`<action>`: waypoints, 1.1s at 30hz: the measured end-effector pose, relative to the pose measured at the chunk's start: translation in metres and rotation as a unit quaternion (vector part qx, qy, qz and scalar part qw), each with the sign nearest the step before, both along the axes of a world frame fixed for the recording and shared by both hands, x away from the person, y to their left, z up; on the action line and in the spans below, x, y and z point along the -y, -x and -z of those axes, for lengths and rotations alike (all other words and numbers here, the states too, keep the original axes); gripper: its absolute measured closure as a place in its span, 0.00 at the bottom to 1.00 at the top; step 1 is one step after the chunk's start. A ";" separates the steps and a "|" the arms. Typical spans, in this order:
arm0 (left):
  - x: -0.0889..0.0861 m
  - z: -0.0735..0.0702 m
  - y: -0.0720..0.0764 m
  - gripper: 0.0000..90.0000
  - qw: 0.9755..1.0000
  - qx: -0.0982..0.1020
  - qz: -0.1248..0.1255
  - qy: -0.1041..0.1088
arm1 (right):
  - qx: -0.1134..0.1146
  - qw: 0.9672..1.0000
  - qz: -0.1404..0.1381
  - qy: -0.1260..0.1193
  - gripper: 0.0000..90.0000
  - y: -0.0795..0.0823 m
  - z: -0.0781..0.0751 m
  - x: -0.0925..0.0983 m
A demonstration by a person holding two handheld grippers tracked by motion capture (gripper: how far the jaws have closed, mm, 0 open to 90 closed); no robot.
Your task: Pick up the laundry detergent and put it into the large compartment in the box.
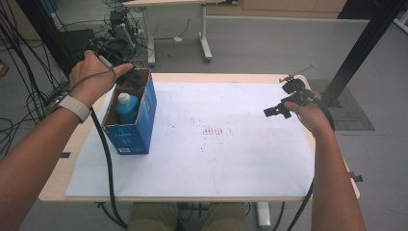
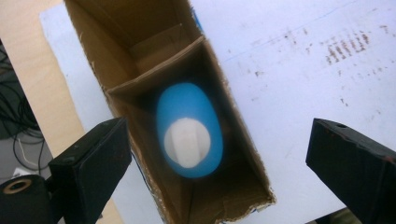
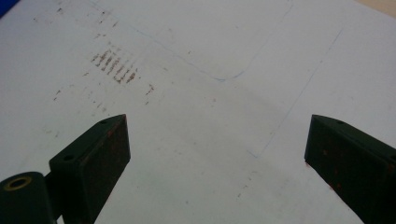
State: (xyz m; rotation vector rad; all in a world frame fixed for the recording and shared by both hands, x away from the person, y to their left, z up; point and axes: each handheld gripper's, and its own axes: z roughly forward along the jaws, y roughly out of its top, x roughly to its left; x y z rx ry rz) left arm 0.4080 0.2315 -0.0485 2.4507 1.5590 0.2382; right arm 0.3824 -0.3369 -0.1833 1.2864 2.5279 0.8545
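Looking from the high view, the left gripper hangs over the box at centre left, a blue bottle standing inside — the placing step looks finished. The left gripper view shows its jaws wide apart above the bottle, nothing between them. The right gripper is spread over the bare white mat — next, I'd guess, withdrawing clear.

Grey floor; white-legged second table behind; cable tangle far left; black post right; even light.
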 end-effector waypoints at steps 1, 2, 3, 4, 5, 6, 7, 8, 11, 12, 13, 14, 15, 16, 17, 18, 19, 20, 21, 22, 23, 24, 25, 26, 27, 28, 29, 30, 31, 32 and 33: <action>-0.001 -0.001 0.000 0.06 1.000 0.000 0.002 0.003 | 0.002 1.000 -0.002 0.000 0.08 0.000 0.000 0.000; 0.000 -0.004 0.001 0.06 1.000 0.002 0.006 0.003 | 0.003 1.000 -0.002 0.000 0.08 0.000 -0.001 0.000; 0.000 -0.006 0.002 0.06 1.000 0.004 0.008 0.004 | 0.002 1.000 -0.002 0.000 0.08 0.000 -0.001 0.000; 0.000 -0.008 0.004 0.07 1.000 0.008 0.011 0.008 | 0.001 1.000 -0.001 0.000 0.08 0.000 -0.002 0.000; 0.000 -0.009 0.006 0.07 1.000 0.012 0.015 0.009 | 0.002 1.000 -0.001 0.000 0.08 0.001 -0.002 0.000; 0.001 -0.012 0.008 0.07 1.000 0.018 0.021 0.008 | 0.002 1.000 -0.001 0.000 0.08 0.001 -0.002 0.000; 0.002 -0.013 0.009 0.08 0.999 0.021 0.025 0.007 | 0.003 1.000 -0.002 0.000 0.08 0.001 -0.002 0.001; 0.003 -0.015 0.011 0.08 0.999 0.024 0.033 0.007 | 0.002 1.000 -0.001 0.000 0.08 0.002 -0.002 0.001; 0.005 -0.019 0.011 0.08 0.998 0.023 0.059 0.007 | 0.001 1.000 0.001 0.000 0.08 0.002 -0.002 0.001; 0.006 -0.020 0.011 0.08 0.998 0.023 0.063 0.008 | 0.002 1.000 0.000 0.000 0.08 0.003 -0.002 0.002; 0.006 -0.021 0.012 0.08 0.997 0.024 0.069 0.009 | 0.002 1.000 0.000 0.000 0.08 0.003 -0.002 0.002; 0.007 -0.022 0.013 0.08 0.997 0.027 0.076 0.009 | 0.001 1.000 0.001 -0.001 0.08 0.003 -0.002 0.002; 0.007 -0.023 0.013 0.08 0.996 0.027 0.080 0.009 | 0.001 1.000 0.001 0.000 0.08 0.003 -0.002 0.003; 0.007 -0.024 0.013 0.08 0.996 0.027 0.085 0.010 | 0.001 1.000 0.001 -0.001 0.08 0.003 -0.002 0.003; 0.008 -0.026 0.014 0.08 0.995 0.028 0.092 0.010 | 0.002 1.000 0.001 -0.001 0.08 0.004 -0.002 0.003; 0.009 -0.027 0.014 0.08 0.995 0.028 0.098 0.009 | 0.000 1.000 0.002 -0.001 0.08 0.004 -0.002 0.004; 0.010 -0.028 0.015 0.08 0.994 0.029 0.103 0.009 | 0.001 1.000 0.002 -0.002 0.08 0.004 -0.002 0.004; 0.011 -0.029 0.015 0.08 0.993 0.029 0.114 0.009 | 0.002 1.000 0.002 -0.002 0.08 0.004 -0.001 0.005; 0.012 -0.030 0.016 0.08 0.992 0.031 0.121 0.011 | 0.001 1.000 0.003 -0.002 0.08 0.005 -0.001 0.005; 0.012 -0.030 0.017 0.08 0.991 0.033 0.128 0.014 | -0.001 1.000 0.005 -0.002 0.08 0.005 -0.001 0.005; 0.014 -0.030 0.018 0.08 0.990 0.032 0.137 0.013 | 0.000 1.000 0.003 -0.002 0.08 0.005 0.000 0.005; 0.015 -0.029 0.018 0.08 0.989 0.033 0.143 0.014 | 0.000 1.000 0.003 -0.002 0.08 0.005 0.000 0.005; 0.017 -0.029 0.018 0.08 0.988 0.032 0.153 0.013 | -0.002 1.000 0.004 -0.002 0.08 0.005 0.000 0.005; 0.018 -0.029 0.019 0.08 0.987 0.032 0.157 0.014 | -0.003 1.000 0.004 -0.003 0.08 0.004 0.000 0.005; 0.019 -0.028 0.018 0.08 0.986 0.030 0.163 0.016 | -0.003 1.000 0.004 -0.003 0.08 0.004 0.001 0.004; 0.019 -0.028 0.016 0.07 0.985 0.021 0.170 0.023 | -0.001 1.000 0.002 -0.004 0.08 0.004 0.001 0.005; 0.019 -0.027 0.015 0.07 0.985 0.019 0.171 0.027 | -0.001 1.000 0.002 -0.004 0.08 0.004 0.001 0.004; 0.021 -0.026 0.016 0.07 0.984 0.018 0.175 0.025 | -0.001 1.000 0.001 -0.005 0.08 0.004 0.001 0.004; 0.022 -0.026 0.015 0.07 0.983 0.017 0.179 0.025 | -0.001 1.000 0.001 -0.005 0.08 0.004 0.001 0.004; 0.023 -0.025 0.015 0.07 0.982 0.015 0.184 0.025 | -0.001 1.000 0.000 -0.005 0.08 0.004 0.000 0.004; 0.025 -0.025 0.015 0.07 0.981 0.014 0.191 0.027 | -0.001 1.000 0.000 -0.006 0.08 0.004 0.000 0.004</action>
